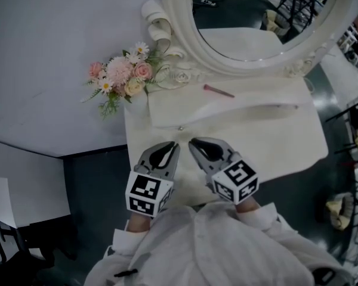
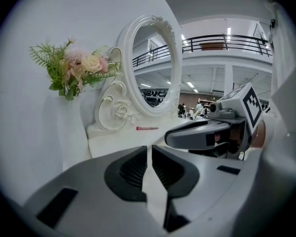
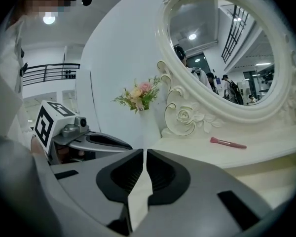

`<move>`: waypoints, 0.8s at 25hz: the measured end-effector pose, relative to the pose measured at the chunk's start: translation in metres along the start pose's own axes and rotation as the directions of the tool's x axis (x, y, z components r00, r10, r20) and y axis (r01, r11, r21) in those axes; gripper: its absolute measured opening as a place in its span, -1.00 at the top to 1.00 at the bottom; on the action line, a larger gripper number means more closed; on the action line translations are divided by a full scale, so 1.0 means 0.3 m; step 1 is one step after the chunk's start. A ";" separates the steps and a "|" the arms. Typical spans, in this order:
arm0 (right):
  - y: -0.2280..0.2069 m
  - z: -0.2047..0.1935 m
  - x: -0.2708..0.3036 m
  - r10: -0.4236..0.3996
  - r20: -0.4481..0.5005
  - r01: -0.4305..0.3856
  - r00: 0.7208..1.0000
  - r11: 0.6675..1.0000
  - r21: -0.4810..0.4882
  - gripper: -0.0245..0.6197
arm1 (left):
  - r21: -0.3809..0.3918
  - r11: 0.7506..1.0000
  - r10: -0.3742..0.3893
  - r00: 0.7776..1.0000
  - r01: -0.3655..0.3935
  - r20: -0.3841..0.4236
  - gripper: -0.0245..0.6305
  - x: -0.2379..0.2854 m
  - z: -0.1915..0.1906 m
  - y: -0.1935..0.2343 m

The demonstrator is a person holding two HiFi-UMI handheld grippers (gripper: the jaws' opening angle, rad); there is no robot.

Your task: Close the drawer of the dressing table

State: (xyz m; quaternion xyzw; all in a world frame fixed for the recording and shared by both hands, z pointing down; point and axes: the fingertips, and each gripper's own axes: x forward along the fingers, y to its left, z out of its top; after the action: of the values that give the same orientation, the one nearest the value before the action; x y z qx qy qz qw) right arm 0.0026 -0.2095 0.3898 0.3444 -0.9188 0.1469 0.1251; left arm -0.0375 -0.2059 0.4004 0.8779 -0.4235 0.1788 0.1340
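Drawer (image 1: 227,111) with small knob sits mid-frame below the mirror (image 1: 256,16), on the white surface (image 1: 286,145). Lower centre, left hand-held gripper (image 1: 167,146) and right hand-held gripper (image 1: 197,143) hover side by side, jaws together, empty.

Dressing table (image 1: 274,136) painted smooth, satiny cream — its mirror frame (image 1: 178,22) glossier, the shirt (image 1: 227,249) soft cloth.
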 end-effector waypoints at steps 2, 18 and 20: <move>0.010 0.011 -0.002 0.017 0.011 -0.017 1.000 1.000 -0.007 0.86 | -0.009 1.000 -0.022 1.000 0.022 -0.004 0.86 0.002 -0.004 -0.015; 0.025 -0.027 0.000 0.044 -0.025 -0.045 0.999 0.999 -0.013 0.90 | -0.080 0.996 -0.040 0.995 0.032 -0.096 0.90 0.035 -0.072 -0.032; 0.028 -0.039 0.001 0.052 -0.037 -0.053 0.998 0.998 -0.018 0.90 | -0.087 0.996 -0.043 0.994 0.035 -0.102 0.91 0.039 -0.080 -0.033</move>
State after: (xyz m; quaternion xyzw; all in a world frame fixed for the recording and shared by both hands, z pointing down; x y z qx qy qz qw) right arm -0.0018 -0.1994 0.3993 0.3163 -0.9265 0.1476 0.1410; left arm -0.0277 -0.1987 0.4261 0.8691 -0.4059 0.2034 0.1964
